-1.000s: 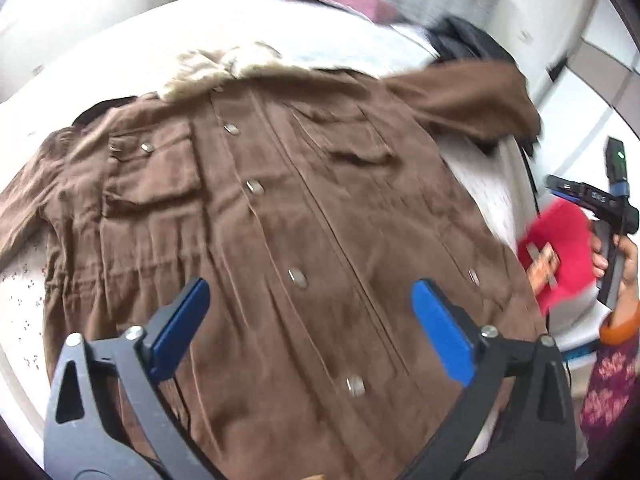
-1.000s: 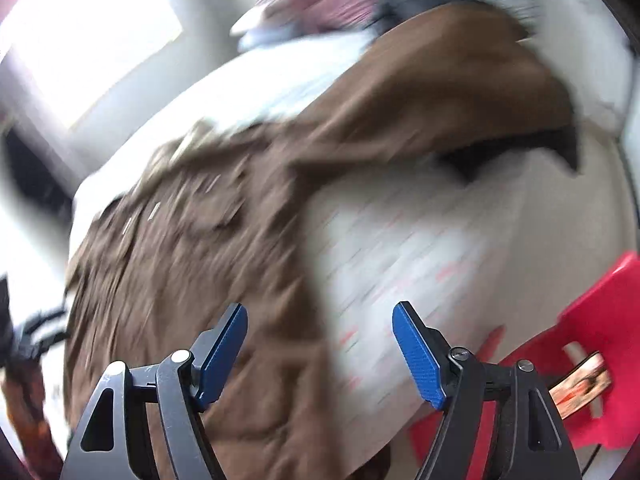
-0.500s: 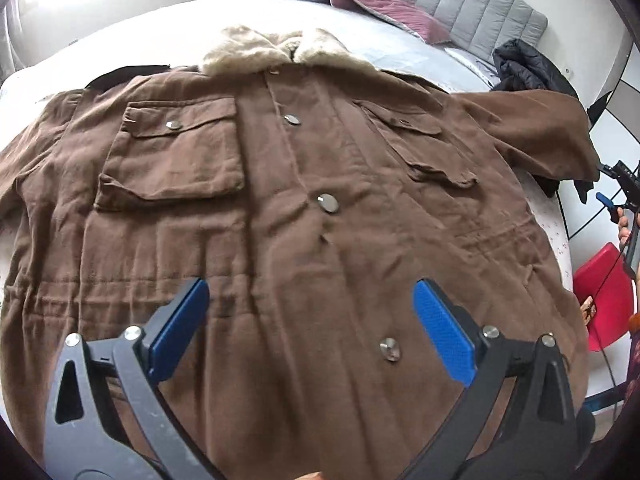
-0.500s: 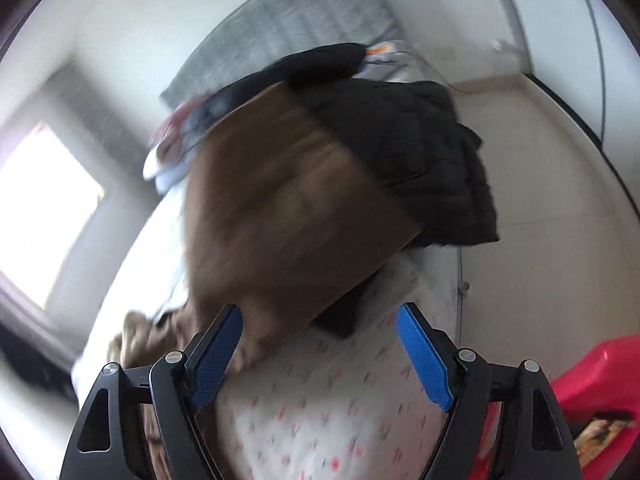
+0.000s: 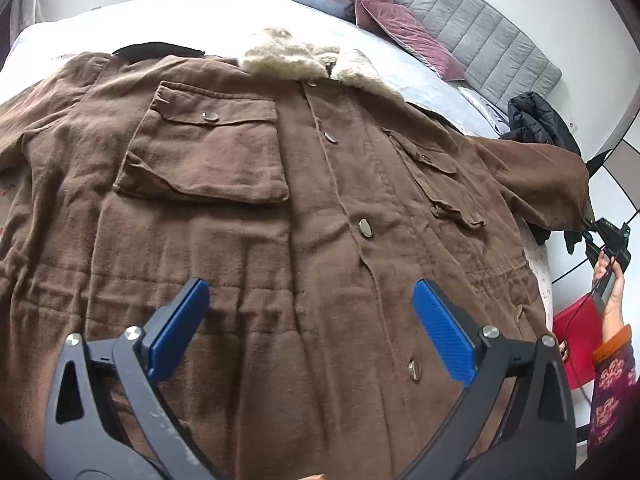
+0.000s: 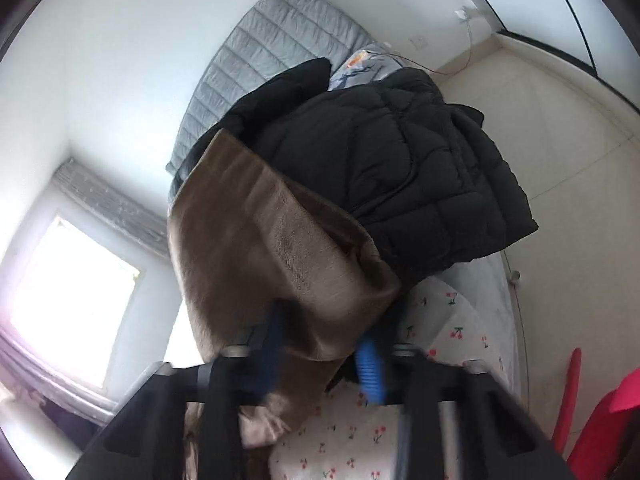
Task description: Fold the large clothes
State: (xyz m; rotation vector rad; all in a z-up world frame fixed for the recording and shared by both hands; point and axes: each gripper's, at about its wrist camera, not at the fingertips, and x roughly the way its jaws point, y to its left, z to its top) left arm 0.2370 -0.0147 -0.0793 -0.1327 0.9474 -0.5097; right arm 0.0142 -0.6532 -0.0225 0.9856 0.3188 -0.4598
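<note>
A large brown coat with a pale fur collar lies buttoned and face up on the bed. My left gripper hovers open over its lower front, with nothing between the blue pads. The coat's right sleeve reaches toward the bed's edge, where my right gripper meets its cuff. In the right wrist view the jaws of my right gripper are closing, with the sleeve cuff bunched between the blurred blue pads.
A black puffer jacket is heaped on the bed just behind the sleeve. Pillows and a grey padded headboard stand at the far end. The cherry-print sheet shows at the bed's edge, beside a red stool.
My right gripper swung from the coat's side to the sleeve cuff and its jaws came in around it. My left gripper sank closer to the coat's front and stayed open.
</note>
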